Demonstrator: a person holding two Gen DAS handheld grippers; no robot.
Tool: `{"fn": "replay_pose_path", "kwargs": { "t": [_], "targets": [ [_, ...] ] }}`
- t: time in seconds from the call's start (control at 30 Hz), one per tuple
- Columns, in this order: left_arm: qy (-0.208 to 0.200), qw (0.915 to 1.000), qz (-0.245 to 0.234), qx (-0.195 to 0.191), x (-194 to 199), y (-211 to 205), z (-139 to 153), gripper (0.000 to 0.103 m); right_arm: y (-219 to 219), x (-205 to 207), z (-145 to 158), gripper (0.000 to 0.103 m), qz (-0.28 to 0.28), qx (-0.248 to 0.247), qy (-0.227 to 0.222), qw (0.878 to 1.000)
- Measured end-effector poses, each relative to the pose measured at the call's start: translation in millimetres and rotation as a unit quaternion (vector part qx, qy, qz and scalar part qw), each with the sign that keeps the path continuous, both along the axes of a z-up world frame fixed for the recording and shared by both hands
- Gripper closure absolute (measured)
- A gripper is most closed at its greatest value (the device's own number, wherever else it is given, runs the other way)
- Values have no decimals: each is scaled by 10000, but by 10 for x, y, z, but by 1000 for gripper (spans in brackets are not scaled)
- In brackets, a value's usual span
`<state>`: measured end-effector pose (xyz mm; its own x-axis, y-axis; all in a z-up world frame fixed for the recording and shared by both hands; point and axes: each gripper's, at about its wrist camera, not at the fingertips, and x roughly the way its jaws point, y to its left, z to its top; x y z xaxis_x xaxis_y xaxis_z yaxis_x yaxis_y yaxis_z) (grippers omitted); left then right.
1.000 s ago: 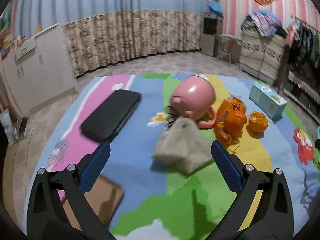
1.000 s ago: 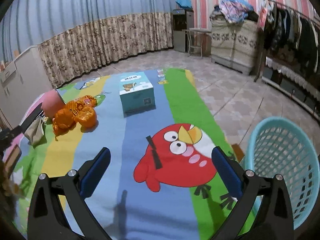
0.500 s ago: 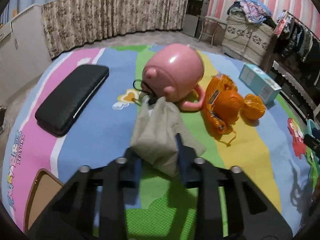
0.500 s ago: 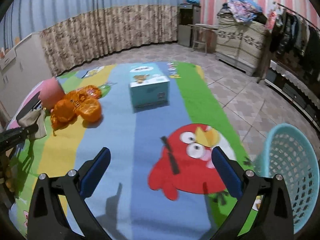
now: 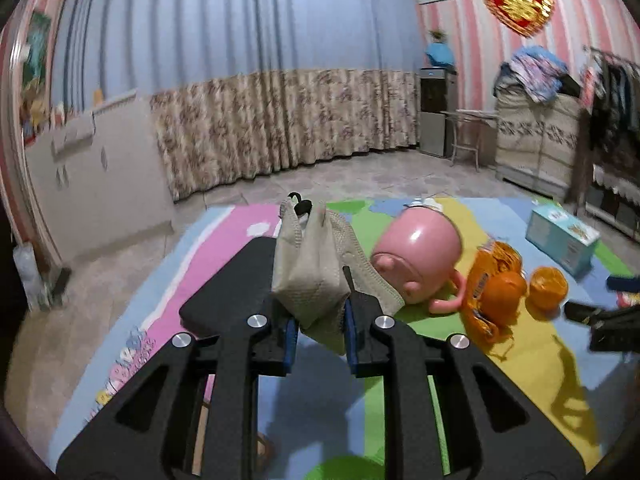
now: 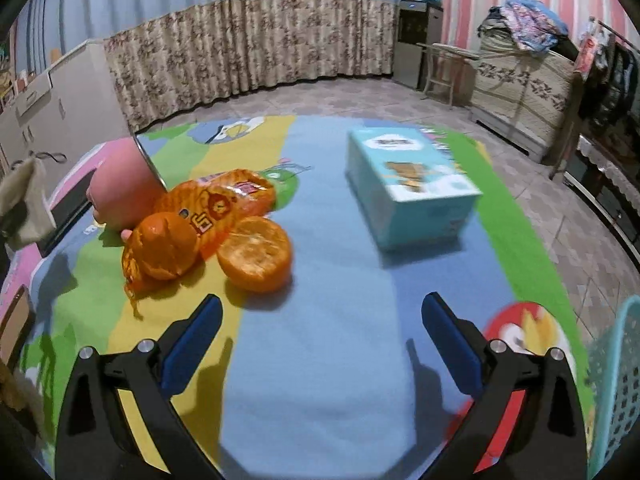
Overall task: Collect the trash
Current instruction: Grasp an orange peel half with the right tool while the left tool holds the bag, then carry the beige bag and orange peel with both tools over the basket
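My left gripper point(image 5: 318, 334) is shut on a crumpled grey face mask point(image 5: 316, 272) with black ear loops and holds it lifted above the mat; the mask also shows at the left edge of the right wrist view point(image 6: 24, 204). My right gripper point(image 6: 322, 344) is open and empty over the blue stripe of the mat. Just ahead and left of it lie an orange snack wrapper point(image 6: 216, 208), a peeled orange point(image 6: 256, 254) and an orange peel point(image 6: 164, 246). These also show in the left wrist view: the wrapper point(image 5: 496, 264), the orange point(image 5: 548, 286).
A pink piggy cup point(image 5: 416, 256) lies on its side on the colourful play mat point(image 6: 328, 380). A black flat case point(image 5: 228, 292) lies left. A teal tissue box point(image 6: 412, 184) stands ahead. A teal basket point(image 6: 616, 380) is at the right edge. Furniture lines the walls.
My left gripper closed on the mask and lifted it off the mat. My right gripper moved forward and left toward the oranges; the basket slid to the frame's right edge.
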<state>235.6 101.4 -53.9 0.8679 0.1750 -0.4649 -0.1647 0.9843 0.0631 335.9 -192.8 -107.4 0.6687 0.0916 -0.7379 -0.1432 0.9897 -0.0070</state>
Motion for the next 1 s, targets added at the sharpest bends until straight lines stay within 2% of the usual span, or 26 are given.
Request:
{"fn": "replay_pose_path", "kwargs": {
  "t": [0.03, 0.1, 0.17, 0.3, 0.5, 0.67, 0.8, 0.87, 1.0],
  "targets": [
    [83, 9999, 42, -120, 31, 53, -22, 86, 46, 39, -24, 9, 38, -36, 45, 10000],
    [145, 9997, 111, -187, 57, 101, -47, 86, 137, 138, -69, 23, 144, -5, 193, 9997],
    [157, 9994, 155, -277, 71, 144, -52, 86, 201, 222, -94, 29, 214, 65, 294, 9993],
    [208, 9987, 216, -406, 88, 206, -81, 86, 290, 243, -69, 60, 486, 58, 322, 9983],
    [210, 9985, 241, -436, 81, 224, -103, 86, -17, -137, 237, 64, 452, 155, -126, 9988],
    [168, 9991, 223, -318, 67, 191, -85, 86, -690, -730, 626, 64, 120, 357, -547, 9978],
    [66, 9997, 216, -12, 5, 75, 10, 86, -1455, -1136, 866, 64, -465, 63, -792, 9958],
    [58, 10000, 79, -4, -59, -62, 116, 86, -1869, -1338, 978, 64, -902, -82, -926, 9916],
    [-141, 9993, -352, 7, -206, -468, 422, 86, -2542, -1628, 1116, 63, -1665, -14, -1130, 9796]
  ]
}}
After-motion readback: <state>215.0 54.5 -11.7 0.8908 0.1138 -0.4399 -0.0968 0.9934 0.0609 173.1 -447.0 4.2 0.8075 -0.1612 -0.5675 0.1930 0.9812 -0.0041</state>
